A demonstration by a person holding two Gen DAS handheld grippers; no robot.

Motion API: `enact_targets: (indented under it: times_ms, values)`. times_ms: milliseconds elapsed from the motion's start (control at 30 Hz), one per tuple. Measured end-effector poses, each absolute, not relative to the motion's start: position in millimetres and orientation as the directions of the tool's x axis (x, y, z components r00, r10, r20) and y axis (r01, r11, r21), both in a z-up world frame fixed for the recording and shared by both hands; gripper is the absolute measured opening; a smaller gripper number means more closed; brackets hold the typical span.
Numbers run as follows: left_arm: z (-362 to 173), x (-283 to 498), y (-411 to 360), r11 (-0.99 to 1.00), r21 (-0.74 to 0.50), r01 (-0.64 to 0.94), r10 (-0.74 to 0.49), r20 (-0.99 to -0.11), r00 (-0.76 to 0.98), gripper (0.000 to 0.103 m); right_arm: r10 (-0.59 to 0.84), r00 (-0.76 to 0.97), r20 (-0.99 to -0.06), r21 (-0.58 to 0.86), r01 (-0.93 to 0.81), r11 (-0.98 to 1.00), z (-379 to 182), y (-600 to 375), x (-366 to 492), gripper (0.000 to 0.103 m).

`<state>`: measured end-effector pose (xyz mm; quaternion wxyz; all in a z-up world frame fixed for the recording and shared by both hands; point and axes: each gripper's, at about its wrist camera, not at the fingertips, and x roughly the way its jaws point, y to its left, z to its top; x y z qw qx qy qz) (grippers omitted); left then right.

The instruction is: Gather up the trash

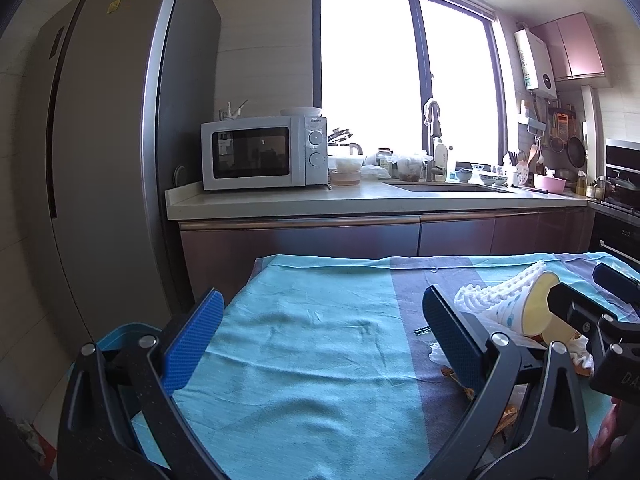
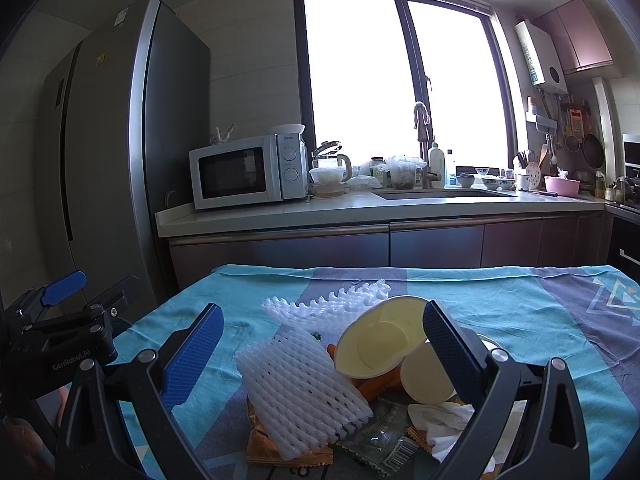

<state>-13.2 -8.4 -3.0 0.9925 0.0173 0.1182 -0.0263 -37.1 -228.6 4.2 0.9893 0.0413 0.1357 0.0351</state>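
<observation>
A pile of trash lies on the blue-and-grey cloth (image 2: 520, 312): white foam fruit nets (image 2: 300, 392), a tipped yellow paper cup (image 2: 380, 340), a second cup (image 2: 424, 376), orange peel bits, wrappers (image 2: 384, 444) and crumpled tissue (image 2: 444, 420). My right gripper (image 2: 324, 356) is open, its fingers on either side of the pile, just above it. My left gripper (image 1: 324, 344) is open and empty over the bare cloth (image 1: 300, 340), left of the pile. The cup and foam net (image 1: 516, 300) show at the right of the left wrist view.
A blue bin's rim (image 1: 120, 332) shows behind the left gripper's left finger, beside the table. Beyond the table stand a kitchen counter (image 2: 360, 208) with a microwave (image 2: 244, 172), sink and dishes, and a tall fridge (image 2: 120, 140) on the left.
</observation>
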Motion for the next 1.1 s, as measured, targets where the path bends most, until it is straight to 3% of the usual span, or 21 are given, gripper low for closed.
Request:
enact_targets:
  times_ms: [400, 767, 933, 1100]
  values:
    - [-10.8, -4.0, -20.5, 0.992, 0.038, 0.122, -0.106, -0.29, 0.951, 0.098, 0.053, 0.948, -0.314, 0.12, -0.016, 0.993, -3.0, -249.2, -30.3, 0.096]
    - [-24.8, 20.1, -32.7, 0.963, -0.04, 0.266, -0.259, -0.407, 0.876, 0.098, 0.04, 0.928, -0.369, 0.146, 0.016, 0.989, -11.6, -273.9, -18.1, 0.096]
    - [-33.8, 30.4, -41.8, 0.944, -0.067, 0.323, -0.318, -0.452, 0.834, 0.095, 0.044, 0.915, -0.4, 0.162, 0.023, 0.986, -14.3, -284.4, -6.5, 0.096]
    - [-45.3, 46.2, -51.7, 0.912, -0.121, 0.392, -0.394, -0.522, 0.757, 0.082, 0.069, 0.884, -0.463, 0.17, 0.011, 0.985, -18.1, -291.0, 14.8, 0.083]
